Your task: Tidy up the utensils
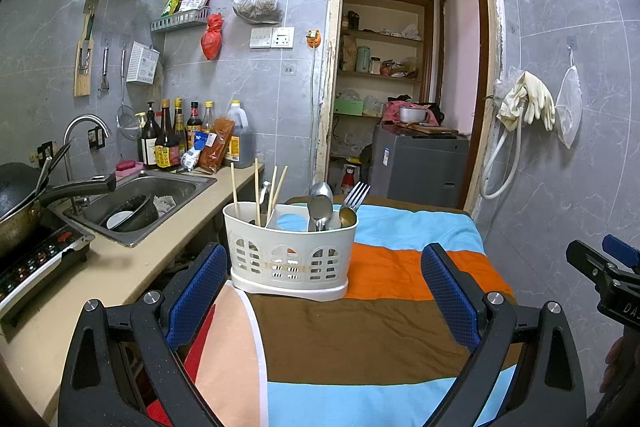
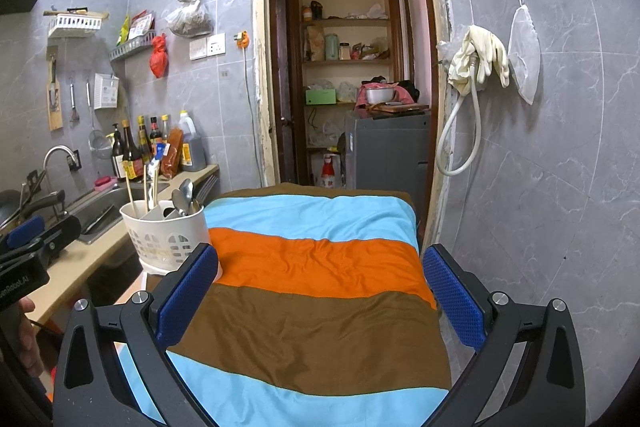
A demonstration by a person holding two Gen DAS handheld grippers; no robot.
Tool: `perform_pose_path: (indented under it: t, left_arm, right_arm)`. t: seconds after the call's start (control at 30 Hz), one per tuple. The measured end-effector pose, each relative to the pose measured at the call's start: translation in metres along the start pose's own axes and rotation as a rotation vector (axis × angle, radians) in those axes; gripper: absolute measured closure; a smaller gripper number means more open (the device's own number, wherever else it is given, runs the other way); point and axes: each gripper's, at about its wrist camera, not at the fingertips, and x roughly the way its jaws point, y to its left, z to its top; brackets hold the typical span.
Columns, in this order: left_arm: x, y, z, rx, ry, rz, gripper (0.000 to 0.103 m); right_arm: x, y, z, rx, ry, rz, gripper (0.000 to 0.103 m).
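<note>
Both tongs [image 1: 324, 291] [image 2: 320, 295] gape empty, the utensil caddy [image 1: 291, 251] just ahead of the left

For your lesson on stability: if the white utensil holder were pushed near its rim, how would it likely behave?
The utensil holder looks like thin, perforated plastic, so probably light. Chopsticks, spoons and a fork stand tall above its rim, so it may tip. The soft striped cloth beneath probably resists sliding.

The utensil holder [image 1: 290, 255] stood on the desk's [image 1: 400, 267] left side. Chopsticks [image 1: 257, 193] sat in its left compartment, spoons [image 1: 320, 205] and a fork [image 1: 356, 195] in its right.
</note>
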Motion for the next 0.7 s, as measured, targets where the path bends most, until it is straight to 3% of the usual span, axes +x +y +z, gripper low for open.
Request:
perform_pose_path:
  t: [0.7]
  left_arm:
    - [0.0012, -0.0014, -0.0002, -0.002, -0.002, 0.000, 0.008]
  right_arm:
    - [0.0007, -0.0008, -0.0001, 0.001, 0.002, 0.002, 0.000]
